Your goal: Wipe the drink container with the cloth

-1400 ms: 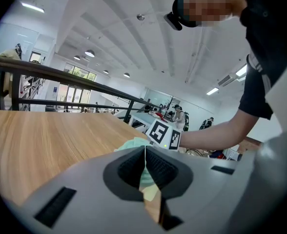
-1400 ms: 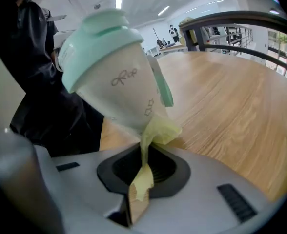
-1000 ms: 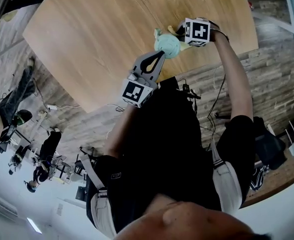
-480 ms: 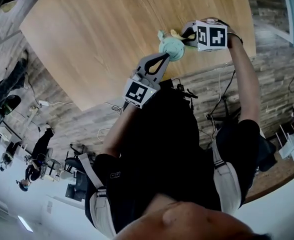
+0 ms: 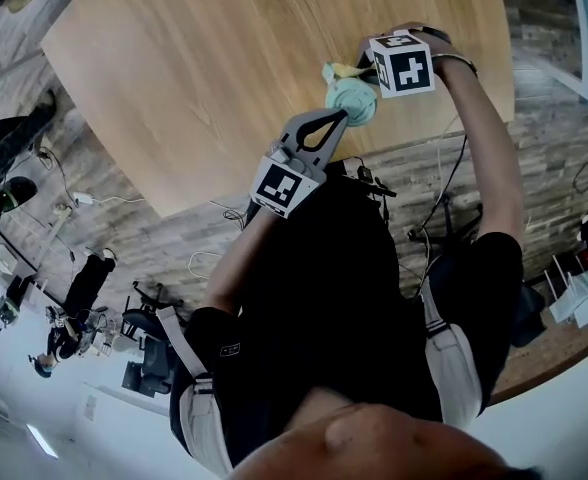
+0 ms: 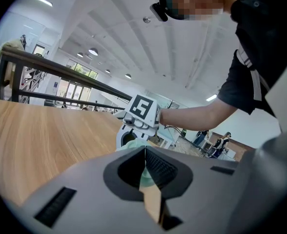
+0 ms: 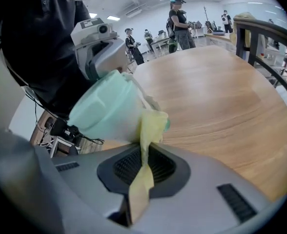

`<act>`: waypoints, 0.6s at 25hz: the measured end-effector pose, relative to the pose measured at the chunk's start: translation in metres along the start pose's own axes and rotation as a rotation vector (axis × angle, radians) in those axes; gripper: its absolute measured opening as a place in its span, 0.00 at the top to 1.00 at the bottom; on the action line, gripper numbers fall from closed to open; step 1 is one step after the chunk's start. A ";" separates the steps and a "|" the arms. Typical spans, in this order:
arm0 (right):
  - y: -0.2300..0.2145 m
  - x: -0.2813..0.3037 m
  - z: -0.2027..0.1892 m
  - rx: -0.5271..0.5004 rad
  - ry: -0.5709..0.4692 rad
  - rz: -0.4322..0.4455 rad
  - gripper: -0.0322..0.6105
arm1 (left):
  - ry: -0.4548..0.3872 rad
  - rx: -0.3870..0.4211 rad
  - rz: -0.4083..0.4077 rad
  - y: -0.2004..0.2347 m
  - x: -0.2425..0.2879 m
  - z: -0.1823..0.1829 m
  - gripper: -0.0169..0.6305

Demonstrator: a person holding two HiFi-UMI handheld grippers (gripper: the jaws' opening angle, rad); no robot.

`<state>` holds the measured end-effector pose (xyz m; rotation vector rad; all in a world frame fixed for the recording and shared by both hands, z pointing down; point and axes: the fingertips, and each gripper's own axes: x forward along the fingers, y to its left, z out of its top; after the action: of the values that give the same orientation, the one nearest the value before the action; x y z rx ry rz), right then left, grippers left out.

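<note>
Jaws of left gripper pinched the cup; right gripper clamped the cloth against it. Wiping looked underway, not finished.

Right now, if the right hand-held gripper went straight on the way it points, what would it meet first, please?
The mint-green drink container: it sits just beyond the right hand-held gripper, whose jaws are shut on the yellow cloth lying against it. Depth is unclear, but hardly any gap shows.
</note>
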<state>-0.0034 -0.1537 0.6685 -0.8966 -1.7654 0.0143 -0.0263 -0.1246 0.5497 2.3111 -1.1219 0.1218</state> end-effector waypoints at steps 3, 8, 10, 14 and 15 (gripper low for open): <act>-0.004 0.016 -0.008 -0.007 0.050 -0.004 0.88 | -0.006 0.007 0.001 -0.002 0.001 0.003 0.94; -0.010 0.030 -0.018 0.101 -0.026 -0.024 0.88 | -0.003 0.008 0.006 0.000 0.004 0.005 0.94; -0.010 0.027 -0.020 0.184 -0.106 -0.071 0.88 | 0.004 0.008 0.002 0.000 0.005 0.004 0.94; -0.008 0.026 -0.024 0.362 -0.250 -0.211 0.88 | 0.007 0.030 -0.005 0.007 0.004 0.006 0.94; -0.006 0.027 -0.026 0.414 -0.282 -0.250 0.88 | 0.007 0.034 -0.004 0.008 0.005 0.007 0.94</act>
<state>0.0116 -0.1535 0.7032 -0.3847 -2.0260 0.3460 -0.0303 -0.1351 0.5491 2.3410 -1.1197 0.1486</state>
